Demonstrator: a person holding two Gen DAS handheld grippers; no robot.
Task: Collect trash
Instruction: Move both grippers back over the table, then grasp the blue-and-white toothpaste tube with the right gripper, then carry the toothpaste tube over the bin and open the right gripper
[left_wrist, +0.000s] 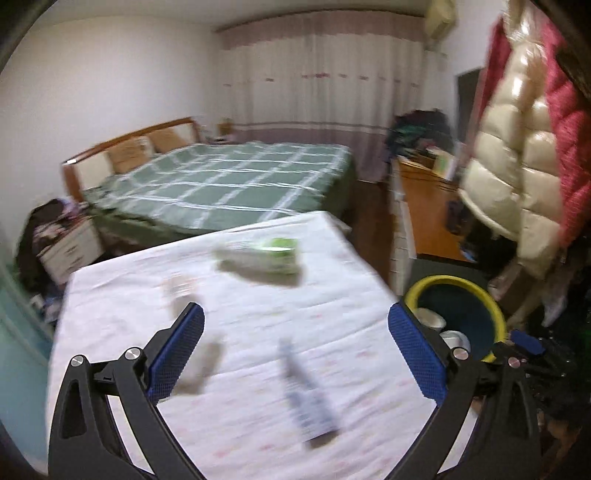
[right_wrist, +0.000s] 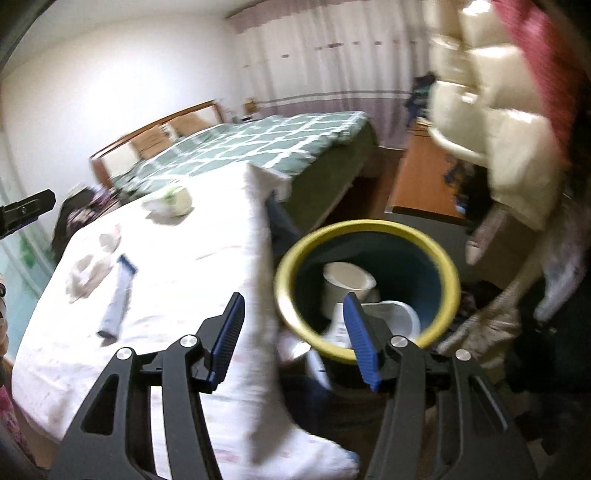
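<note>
My left gripper (left_wrist: 295, 350) stands wide open above the white-clothed table (left_wrist: 240, 325), with nothing between its fingers. Beneath it lie a blue-and-white tube (left_wrist: 308, 398), two crumpled tissues (left_wrist: 199, 369) and, farther off, a green-and-white packet (left_wrist: 266, 254). A dark bin with a yellow rim (right_wrist: 365, 225) stands off the table's right edge and holds white cups (right_wrist: 347, 280). My right gripper (right_wrist: 294, 339) hovers over the gap between table and bin, its jaws partly apart and gripping nothing. The picture is blurred.
A bed with a green checked cover (left_wrist: 229, 184) lies beyond the table. Puffy cream and red coats (left_wrist: 517, 155) hang at the right over the bin. An orange wooden cabinet (left_wrist: 428, 206) stands behind the bin. A cluttered nightstand (left_wrist: 66, 243) is at the left.
</note>
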